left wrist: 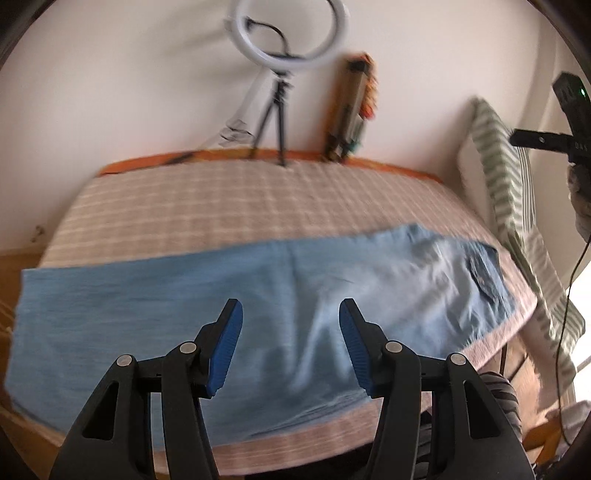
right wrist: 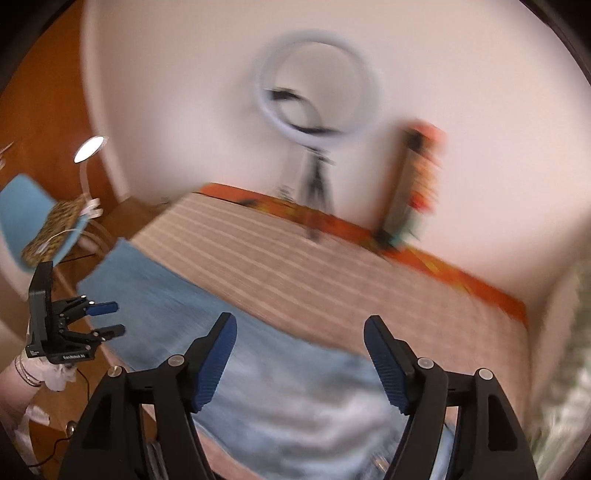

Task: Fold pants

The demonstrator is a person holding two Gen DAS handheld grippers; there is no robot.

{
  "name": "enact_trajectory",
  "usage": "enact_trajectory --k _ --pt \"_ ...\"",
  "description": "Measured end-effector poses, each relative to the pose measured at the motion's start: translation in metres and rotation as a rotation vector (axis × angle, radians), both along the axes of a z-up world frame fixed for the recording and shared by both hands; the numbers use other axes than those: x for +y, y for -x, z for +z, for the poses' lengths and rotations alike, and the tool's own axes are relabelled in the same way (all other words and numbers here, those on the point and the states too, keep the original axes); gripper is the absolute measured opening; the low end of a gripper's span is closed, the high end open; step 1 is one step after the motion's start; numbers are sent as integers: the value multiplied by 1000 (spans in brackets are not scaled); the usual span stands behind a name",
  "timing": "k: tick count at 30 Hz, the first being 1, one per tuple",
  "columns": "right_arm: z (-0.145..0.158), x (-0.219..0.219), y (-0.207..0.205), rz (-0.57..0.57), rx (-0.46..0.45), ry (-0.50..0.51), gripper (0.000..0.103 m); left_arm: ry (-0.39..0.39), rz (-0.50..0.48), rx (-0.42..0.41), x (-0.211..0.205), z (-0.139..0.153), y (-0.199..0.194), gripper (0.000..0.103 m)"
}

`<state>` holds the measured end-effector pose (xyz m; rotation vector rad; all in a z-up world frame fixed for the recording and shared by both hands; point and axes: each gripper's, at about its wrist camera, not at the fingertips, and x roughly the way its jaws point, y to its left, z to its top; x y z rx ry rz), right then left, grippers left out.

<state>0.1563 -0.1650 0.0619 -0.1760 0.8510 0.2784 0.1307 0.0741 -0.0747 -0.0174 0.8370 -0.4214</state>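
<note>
**A:** Where are the pants (left wrist: 229,317) right now?

**B:** You've got them lying flat on the bed (left wrist: 258,206), light blue denim stretched lengthwise along the near edge of the striped cover. Through your left wrist camera the waistband end, with a darker pocket patch, sits to the right near the striped pillow (left wrist: 509,192); the leg end reaches off to the left. They look folded lengthwise, one leg over the other, though blur keeps me from being sure.

**A:** And my left gripper (left wrist: 291,321)?

**B:** You hold it above the pants, angled down at them. Its blue pads (left wrist: 225,350) stand apart, about half spread, and nothing is pinched between them. The denim is only seen through the gap, below the tips.

**A:** The right gripper (right wrist: 300,336)?

**B:** Wider apart than your left, with nothing held either. It hangs over the waist end of the pants, and the cloth beneath is smeared by motion. In that same view your left gripper shows off to the side, over the leg end, jaws parted and bare, with your wrist and a few bracelets under it.

**A:** What else is around?

**B:** A ring light (left wrist: 291,33) on a small tripod stands at the far edge of the bed against the white wall, and an orange upright object leans just beside it, too blurred to name. Your right camera also catches a lit desk lamp (right wrist: 88,147) and a blue chair (right wrist: 22,210) past the foot of the bed.
</note>
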Motion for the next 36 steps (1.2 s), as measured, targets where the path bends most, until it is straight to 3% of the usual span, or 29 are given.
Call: enact_trajectory --k 5,12,15,20,25,29,32,33,35,36 --pt "-38 -116 29 -203 33 -35 76 -45 -40 49 -36 -27 -1 53" --pt "-121 -246 51 -423 84 -74 76 -95 20 91 -36 -50 -2 54" --pt "-150 -274 48 -471 102 -73 76 -114 71 85 -22 -49 2 54" --pt "-186 -308 43 -503 120 -176 81 -169 156 76 6 -53 10 54" --pt "-216 -314 33 -488 146 -220 83 -195 238 102 33 -68 12 53" --pt "-229 -305 30 -433 152 -273 81 -184 246 125 43 -82 14 54" --pt "-232 -287 27 -362 171 -268 59 -182 248 138 43 -91 13 54" --pt "-233 -281 26 -348 178 -253 43 -187 244 139 42 -93 13 54" --pt "-231 -273 25 -346 184 -234 27 -188 235 143 39 -96 13 54" --pt "-228 -271 25 -348 178 -227 12 -190 226 144 37 -98 14 53"
